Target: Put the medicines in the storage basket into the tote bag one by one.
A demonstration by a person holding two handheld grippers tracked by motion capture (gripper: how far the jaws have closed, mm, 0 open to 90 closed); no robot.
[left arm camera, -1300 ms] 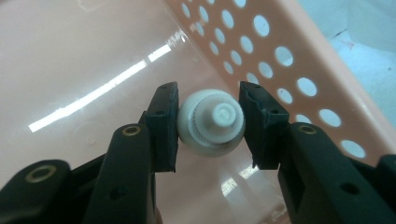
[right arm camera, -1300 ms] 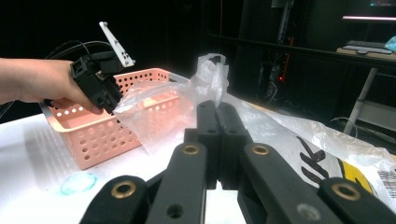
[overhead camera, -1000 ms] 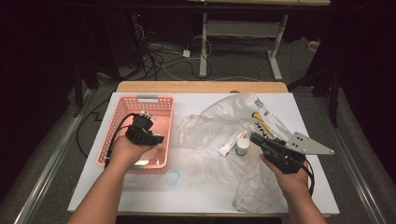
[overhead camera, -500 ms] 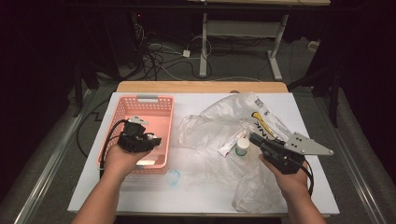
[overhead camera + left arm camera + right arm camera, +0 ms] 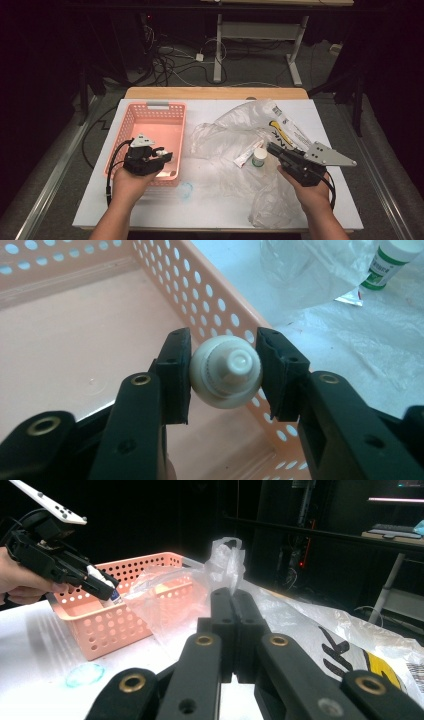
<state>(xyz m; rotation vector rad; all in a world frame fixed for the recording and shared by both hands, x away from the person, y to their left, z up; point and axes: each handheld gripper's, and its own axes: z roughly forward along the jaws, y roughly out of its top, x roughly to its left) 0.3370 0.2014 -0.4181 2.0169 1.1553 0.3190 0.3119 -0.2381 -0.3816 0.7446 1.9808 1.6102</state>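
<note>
Shifted toward the near right corner of the pink basket [image 5: 150, 125] since a second ago: left gripper [image 5: 224, 374], jaws clamped on a white bottle [image 5: 226, 377] held over the basket's near right wall. Parked right of it, over the plastic bag [image 5: 235, 135]: right gripper [image 5: 232, 625], jaws pressed together, empty.
</note>
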